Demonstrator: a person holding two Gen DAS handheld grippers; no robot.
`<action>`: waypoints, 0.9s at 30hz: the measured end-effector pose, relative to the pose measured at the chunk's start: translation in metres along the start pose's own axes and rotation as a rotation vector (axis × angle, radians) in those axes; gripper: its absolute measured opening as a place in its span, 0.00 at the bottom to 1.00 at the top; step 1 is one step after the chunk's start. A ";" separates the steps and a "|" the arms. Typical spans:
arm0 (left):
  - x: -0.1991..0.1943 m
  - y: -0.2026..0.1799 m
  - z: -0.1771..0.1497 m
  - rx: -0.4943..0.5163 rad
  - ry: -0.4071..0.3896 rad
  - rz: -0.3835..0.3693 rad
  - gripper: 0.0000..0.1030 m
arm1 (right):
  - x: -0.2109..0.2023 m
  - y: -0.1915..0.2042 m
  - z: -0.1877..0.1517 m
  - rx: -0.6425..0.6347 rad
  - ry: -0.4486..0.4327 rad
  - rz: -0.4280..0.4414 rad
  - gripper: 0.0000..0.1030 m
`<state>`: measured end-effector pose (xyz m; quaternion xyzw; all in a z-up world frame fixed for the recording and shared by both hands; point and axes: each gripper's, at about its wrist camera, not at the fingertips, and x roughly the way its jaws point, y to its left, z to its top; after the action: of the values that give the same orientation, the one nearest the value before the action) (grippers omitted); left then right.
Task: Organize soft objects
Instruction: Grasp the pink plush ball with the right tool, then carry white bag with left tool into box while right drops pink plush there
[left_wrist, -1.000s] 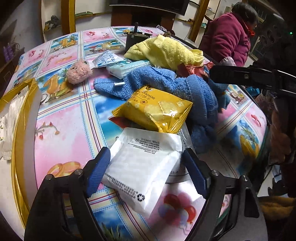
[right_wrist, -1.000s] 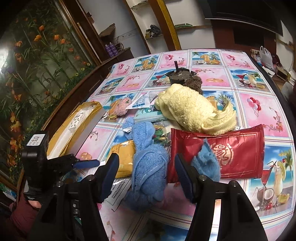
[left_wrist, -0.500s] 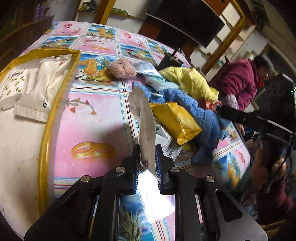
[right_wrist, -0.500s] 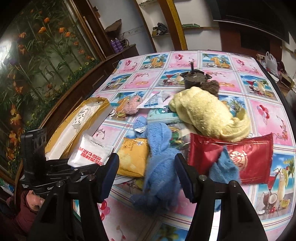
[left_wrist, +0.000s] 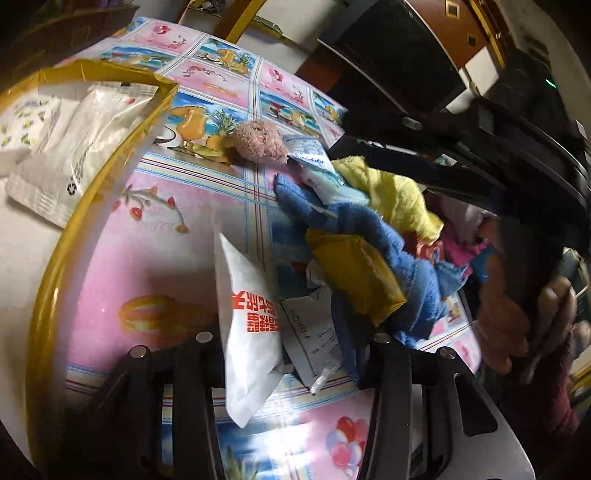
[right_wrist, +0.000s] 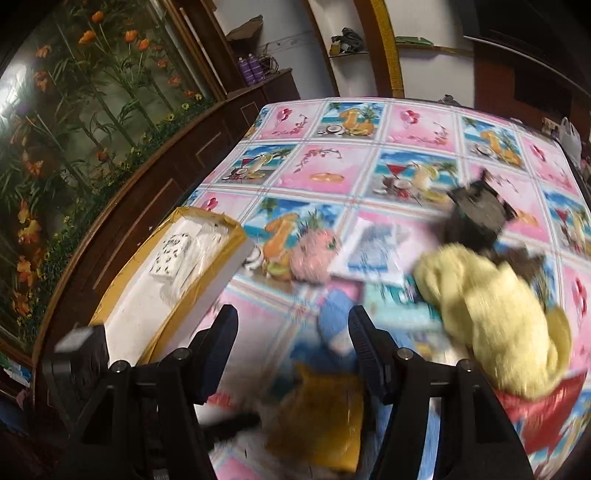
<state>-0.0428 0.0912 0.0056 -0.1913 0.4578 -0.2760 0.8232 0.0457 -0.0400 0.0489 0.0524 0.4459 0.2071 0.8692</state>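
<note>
**Here: left fingers parting around a white packet, right fingers open over the pile**

Here the left gripper (left_wrist: 291, 354) sits low in the left wrist view. A flat white plastic packet with red printed characters (left_wrist: 247, 332) stands on edge between its fingers (left_wrist: 199, 369), lying against the left one. The fingers have just been opening, and a gap shows on the packet's right side, so they no longer clamp it. At upper left of that frame lies a shallow white tray with a yellow taped rim (left_wrist: 92, 192), holding a white sachet pack (left_wrist: 74, 155) and a lemon-print packet (left_wrist: 22, 122). Right of centre, on the pink-and-blue patterned bench (left_wrist: 166, 206), a pile gathers: a pink fluffy toy (left_wrist: 260, 142), a blue terry towel (left_wrist: 388, 243), a yellow terry towel (left_wrist: 399, 195) and a mustard-yellow snack bag (left_wrist: 354, 273).

In the blurred right wrist view, the right gripper (right_wrist: 291, 350) hangs with its fingers (right_wrist: 221, 339) apart and nothing pressed between them, above the blue towel and snack bag. A red foil bag (right_wrist: 546, 410) shows at lower right.
</note>
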 end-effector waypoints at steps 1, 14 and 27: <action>0.000 0.002 0.000 -0.012 0.001 -0.001 0.29 | 0.010 0.004 0.008 -0.025 0.022 -0.005 0.60; -0.013 0.001 -0.001 -0.015 -0.056 -0.099 0.09 | 0.107 0.009 0.043 -0.115 0.183 -0.181 0.26; -0.069 -0.001 0.002 -0.082 -0.166 -0.276 0.10 | 0.014 0.003 0.028 -0.051 0.017 -0.117 0.23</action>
<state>-0.0707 0.1334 0.0519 -0.3079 0.3682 -0.3507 0.8041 0.0746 -0.0293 0.0562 0.0024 0.4501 0.1676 0.8771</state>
